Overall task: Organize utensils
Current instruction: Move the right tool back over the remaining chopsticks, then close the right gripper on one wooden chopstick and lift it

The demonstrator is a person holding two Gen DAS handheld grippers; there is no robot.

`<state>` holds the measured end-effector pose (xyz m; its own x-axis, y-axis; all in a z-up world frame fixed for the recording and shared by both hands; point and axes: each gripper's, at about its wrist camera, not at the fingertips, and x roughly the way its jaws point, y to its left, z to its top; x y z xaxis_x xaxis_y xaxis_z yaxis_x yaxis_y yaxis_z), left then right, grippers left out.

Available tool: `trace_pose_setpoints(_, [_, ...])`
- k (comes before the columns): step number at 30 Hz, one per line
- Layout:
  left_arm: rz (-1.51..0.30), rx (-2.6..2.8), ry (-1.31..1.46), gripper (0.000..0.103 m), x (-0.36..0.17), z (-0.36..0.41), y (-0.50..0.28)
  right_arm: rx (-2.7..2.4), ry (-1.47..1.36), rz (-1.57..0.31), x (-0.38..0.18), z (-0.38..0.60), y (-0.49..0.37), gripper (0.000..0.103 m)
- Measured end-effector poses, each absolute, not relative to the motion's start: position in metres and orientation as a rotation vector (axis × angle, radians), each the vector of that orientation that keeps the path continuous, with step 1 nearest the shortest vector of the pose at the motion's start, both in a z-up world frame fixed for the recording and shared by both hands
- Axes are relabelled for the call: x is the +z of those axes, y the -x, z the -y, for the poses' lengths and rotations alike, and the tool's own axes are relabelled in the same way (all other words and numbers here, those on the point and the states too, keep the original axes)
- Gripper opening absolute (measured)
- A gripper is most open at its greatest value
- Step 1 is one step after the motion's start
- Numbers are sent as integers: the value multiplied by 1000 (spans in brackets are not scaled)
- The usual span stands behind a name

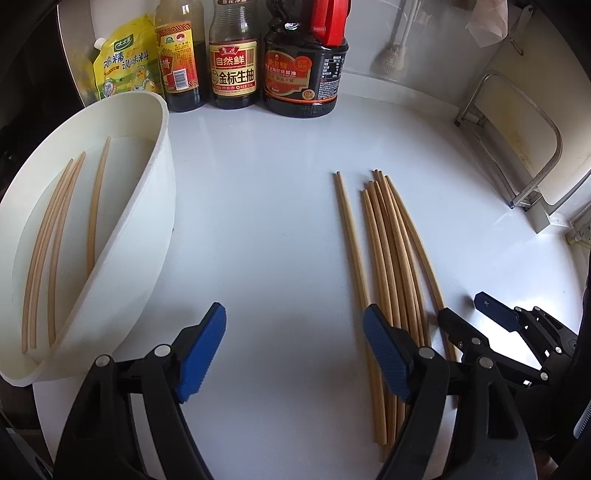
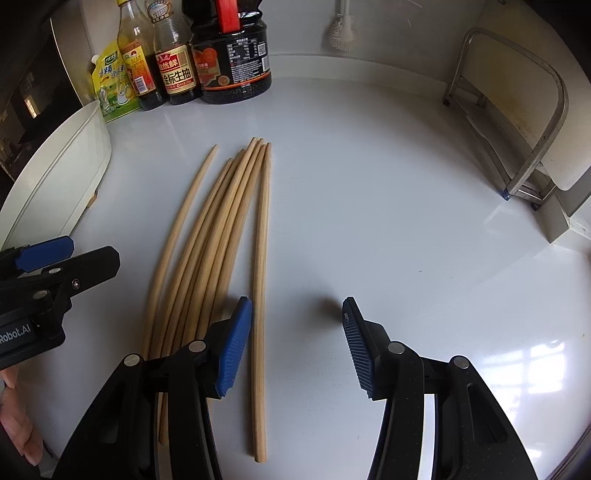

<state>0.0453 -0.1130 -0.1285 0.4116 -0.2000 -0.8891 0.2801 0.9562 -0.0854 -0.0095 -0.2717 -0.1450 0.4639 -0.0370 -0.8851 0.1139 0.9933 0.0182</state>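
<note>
On the white counter (image 1: 280, 206) a loose bundle of chopsticks (image 1: 388, 258) lies with tips pointing toward the back wall; 1 stick lies a little apart on the bundle's left, and in the right wrist view another lies alone on its right side. The left gripper (image 1: 293, 345) hovers over bare counter with its jaws spread wide and nothing between them; its right blue pad (image 1: 386, 354) overlaps the near ends of the sticks in the picture, but whether it touches them cannot be told. The right gripper (image 2: 297, 341) hangs just right of the bundle, jaws parted and empty, its left pad (image 2: 234, 347) just beside the rightmost stick; the near part of that stick shows in the gap between the pads, close to the left one. To the left stands a white tray (image 1: 147, 229), tilted in view, holding 4 chopsticks (image 1: 55, 240) laid lengthwise, 3 close together and 1 apart. Along the back stand a yellow pouch (image 1: 123, 62) and 3 sauce bottles (image 1: 234, 62), the rightmost with a red handle. A metal rack (image 1: 517, 147) stands at the right, and a white brush (image 2: 341, 29) hangs on the wall. Part of a hand (image 2: 16, 417) shows at the lower left edge of the right wrist view.
</note>
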Motion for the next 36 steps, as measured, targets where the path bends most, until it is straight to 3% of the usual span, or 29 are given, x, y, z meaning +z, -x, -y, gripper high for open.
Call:
trace_pose_setpoints(22, [-1127, -293, -167, 75, -157, 143, -48, -79, -57, -1050, -150, 284, 12, 49])
trace_pose_setpoints(24, [-1117, -284, -179, 71, -156, 145, -48, -75, -36, -1044, -150, 282, 10, 49])
trace_pose_setpoints(30, [-1102, -308, -190, 38, -152, 149, -46, -50, -16, -1038, -151, 276, 6, 48])
trace_pose_setpoints(32, [-1107, -321, -189, 17, -151, 150, -46, -26, -6, -1042, -151, 273, 5, 39])
trace_pose_setpoints(33, [-1111, -328, -188, 12, -150, 150, -46, -15, 3, -1044, -150, 270, 4, 35])
trace_pose_setpoints(35, [-1123, -338, -181, 8, -150, 151, -47, -2, 26, -1045, -149, 265, 4, 13])
trace_pose_setpoints(36, [-1128, -340, -178, 8, -150, 150, -47, 0, 33, -1048, -149, 264, 3, 7])
